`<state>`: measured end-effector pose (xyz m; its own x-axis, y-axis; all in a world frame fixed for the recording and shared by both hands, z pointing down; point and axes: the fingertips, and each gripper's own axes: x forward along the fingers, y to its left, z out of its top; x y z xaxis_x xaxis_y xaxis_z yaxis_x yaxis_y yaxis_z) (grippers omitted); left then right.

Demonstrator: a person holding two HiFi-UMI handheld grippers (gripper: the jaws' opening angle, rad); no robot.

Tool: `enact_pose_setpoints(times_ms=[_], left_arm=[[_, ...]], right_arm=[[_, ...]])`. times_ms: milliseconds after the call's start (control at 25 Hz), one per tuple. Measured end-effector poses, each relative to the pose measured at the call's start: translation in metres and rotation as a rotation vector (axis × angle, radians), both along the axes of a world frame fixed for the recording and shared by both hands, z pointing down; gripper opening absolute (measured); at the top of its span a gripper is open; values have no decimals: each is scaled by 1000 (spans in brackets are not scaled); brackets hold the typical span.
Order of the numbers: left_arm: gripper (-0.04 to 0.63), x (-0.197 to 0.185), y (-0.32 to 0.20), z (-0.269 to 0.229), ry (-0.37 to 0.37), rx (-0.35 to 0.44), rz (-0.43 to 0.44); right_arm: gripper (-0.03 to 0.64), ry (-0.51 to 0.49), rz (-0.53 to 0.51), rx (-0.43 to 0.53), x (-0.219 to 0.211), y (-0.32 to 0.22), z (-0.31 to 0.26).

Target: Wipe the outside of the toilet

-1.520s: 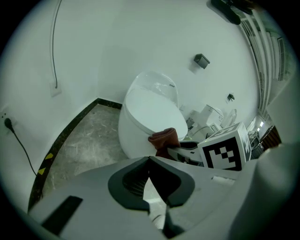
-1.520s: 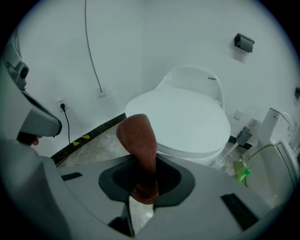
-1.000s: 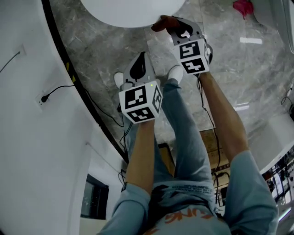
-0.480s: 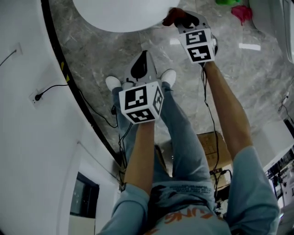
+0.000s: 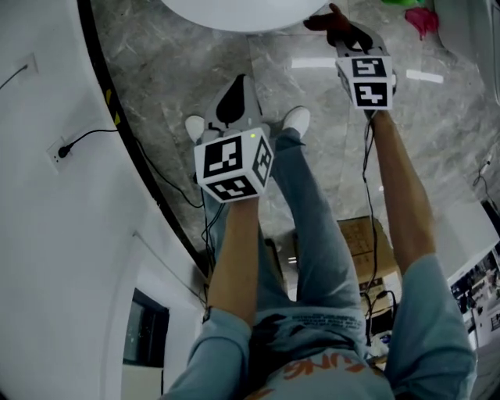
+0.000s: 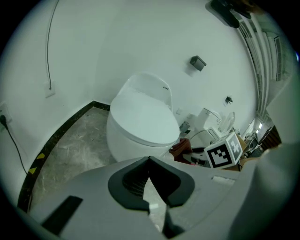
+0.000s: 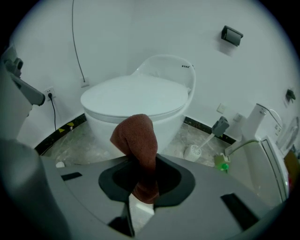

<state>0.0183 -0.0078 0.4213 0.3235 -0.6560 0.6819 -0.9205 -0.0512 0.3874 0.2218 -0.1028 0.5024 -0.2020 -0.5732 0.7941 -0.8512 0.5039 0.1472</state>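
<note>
Head view: L tool (image 5: 237, 100) over floor (image 5: 172, 86) near the shoes (image 5: 297, 119), apart from toilet (image 5: 234, 12); R tool (image 5: 341, 30) by toilet's edge w/ brown cloth (image 5: 322, 21). Left gripper view: L jaws together, nothing btwn; toilet ahead. Right gripper view: R jaws clamped on cloth, toilet bowl just behind it; brush (image 7: 197, 149) on floor at right.

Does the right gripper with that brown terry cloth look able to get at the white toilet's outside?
Probably yes: the right gripper, shut on the brown terry cloth, is right beside the white toilet, and nothing stands between them.
</note>
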Motion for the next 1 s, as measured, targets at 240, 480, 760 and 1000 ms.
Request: enact_pose_setpoints(times_ms=[240, 480, 760, 1000], left_arm=[[-5, -45, 17, -3, 30, 3, 65], [-5, -139, 24, 12, -15, -30, 67], [-6, -198, 21, 41, -16, -61, 94], [-6, -210, 13, 64, 1, -79, 136]], right_arm=[[75, -27, 1, -37, -61, 71, 2], [75, -167, 3, -78, -189, 94, 16], [75, -291, 88, -74, -281, 44, 50], [75, -318, 170, -72, -307, 9, 79]])
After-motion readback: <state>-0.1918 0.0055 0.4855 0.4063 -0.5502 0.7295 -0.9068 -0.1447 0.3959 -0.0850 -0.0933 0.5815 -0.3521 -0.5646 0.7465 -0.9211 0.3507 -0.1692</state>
